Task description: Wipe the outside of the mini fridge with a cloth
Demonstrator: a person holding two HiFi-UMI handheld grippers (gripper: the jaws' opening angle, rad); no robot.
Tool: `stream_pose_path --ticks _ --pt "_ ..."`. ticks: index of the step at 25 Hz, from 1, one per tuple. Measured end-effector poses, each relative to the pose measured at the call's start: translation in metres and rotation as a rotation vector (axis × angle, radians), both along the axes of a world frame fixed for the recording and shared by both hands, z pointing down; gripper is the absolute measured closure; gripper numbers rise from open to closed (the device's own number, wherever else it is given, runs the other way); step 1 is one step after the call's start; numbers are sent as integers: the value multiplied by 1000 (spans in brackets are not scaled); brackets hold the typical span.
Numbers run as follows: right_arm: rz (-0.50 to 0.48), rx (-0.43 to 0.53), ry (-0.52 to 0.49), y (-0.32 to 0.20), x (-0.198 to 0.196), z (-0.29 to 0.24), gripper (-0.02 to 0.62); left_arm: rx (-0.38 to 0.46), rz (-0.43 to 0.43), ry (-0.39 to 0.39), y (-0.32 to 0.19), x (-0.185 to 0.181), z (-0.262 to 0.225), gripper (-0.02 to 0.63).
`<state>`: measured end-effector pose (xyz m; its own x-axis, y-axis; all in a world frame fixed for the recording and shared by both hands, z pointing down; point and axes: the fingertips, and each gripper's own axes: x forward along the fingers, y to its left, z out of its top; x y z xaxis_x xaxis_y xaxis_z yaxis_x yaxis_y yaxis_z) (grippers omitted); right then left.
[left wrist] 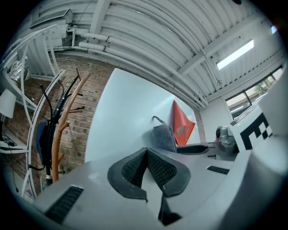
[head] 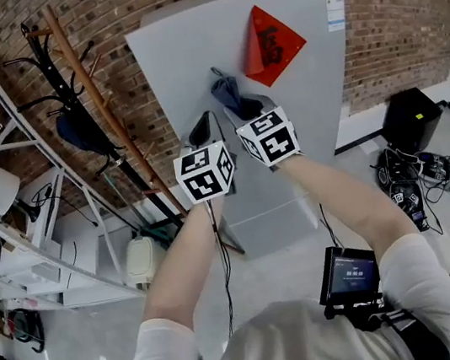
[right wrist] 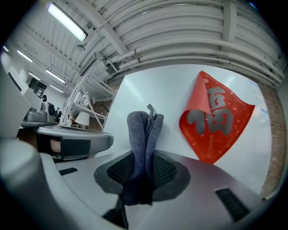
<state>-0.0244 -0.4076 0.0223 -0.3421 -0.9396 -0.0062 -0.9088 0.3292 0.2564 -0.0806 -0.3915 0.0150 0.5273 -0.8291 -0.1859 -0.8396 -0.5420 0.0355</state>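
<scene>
Right gripper clamped on the cloth in front of the fridge; left gripper closed on nothing.

The right gripper's jaws are pressed together on the lower part of a folded grey cloth, which stands out from them lengthwise. Its long axis runs along the jaws toward the fridge's pale front, and a small loop sits at the far end. In the head view the cloth lies over that front, left of a red paper stuck there with one corner curling off. Whether the cloth touches the fridge I cannot tell. The left gripper is just beside the right gripper, its ribbed pads meeting and its jaws also pointing at the fridge. A wooden coat rack stands against the brick wall left of the fridge.
</scene>
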Motion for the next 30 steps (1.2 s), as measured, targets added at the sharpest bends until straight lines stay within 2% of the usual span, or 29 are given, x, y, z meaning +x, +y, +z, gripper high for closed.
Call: stream_pose_path --ticks 8,20,30 --pt "-20 2 29 12 57 7 491 -10 28 -12 5 59 2 606" --pt "64 -12 -23 4 166 9 491 -17 51 -17 3 138 3 606" --pt "191 -20 -99 1 283 11 491 -52 41 -40 -4 192 18 606"
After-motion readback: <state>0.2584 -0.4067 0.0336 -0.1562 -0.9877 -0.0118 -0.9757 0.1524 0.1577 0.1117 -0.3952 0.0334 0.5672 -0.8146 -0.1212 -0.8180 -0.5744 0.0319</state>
